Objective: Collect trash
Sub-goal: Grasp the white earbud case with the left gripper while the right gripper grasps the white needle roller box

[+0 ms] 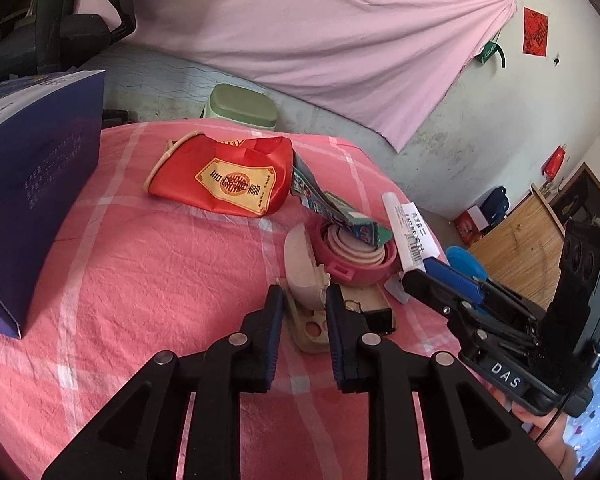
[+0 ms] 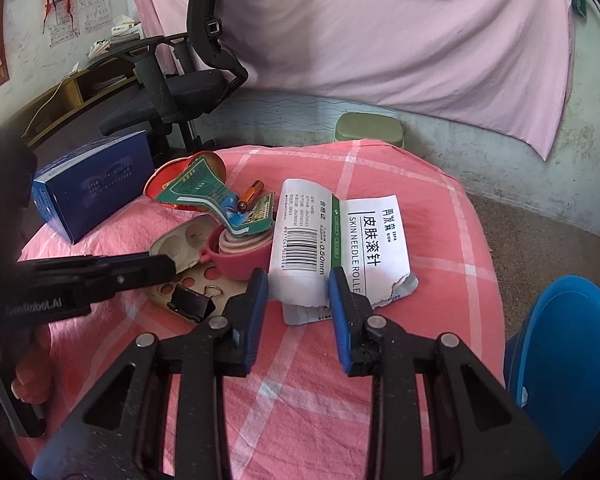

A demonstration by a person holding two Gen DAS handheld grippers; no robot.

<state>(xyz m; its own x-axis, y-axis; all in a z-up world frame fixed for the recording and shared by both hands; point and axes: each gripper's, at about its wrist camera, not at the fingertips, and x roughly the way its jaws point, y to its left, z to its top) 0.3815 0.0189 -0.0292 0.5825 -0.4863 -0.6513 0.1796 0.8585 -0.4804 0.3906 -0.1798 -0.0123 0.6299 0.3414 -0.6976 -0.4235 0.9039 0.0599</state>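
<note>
On the pink checked cloth [image 2: 300, 400] lies a torn white paper box [image 2: 304, 240] with a barcode. My right gripper [image 2: 299, 280] is shut on its near end, a pad against each edge of the barcode panel. The left wrist view shows that box [image 1: 408, 228] tilted up from the right gripper [image 1: 432, 276]. My left gripper [image 1: 305, 294] stands slightly open, its tips either side of the near edge of an open beige earbud case [image 1: 300, 268], with thin gaps showing. A green wrapper [image 2: 204, 192] rests in a pink lid [image 2: 240, 260]. Behind them lie a battery [image 2: 250, 196] and a red pouch [image 1: 228, 184].
A dark blue box [image 1: 32, 184] stands at the table's left. A black binder clip [image 2: 192, 304] lies on a beige card. A blue bin [image 2: 564, 352] sits on the floor right of the table, a green stool [image 2: 370, 128] behind it, an office chair [image 2: 180, 80] back left.
</note>
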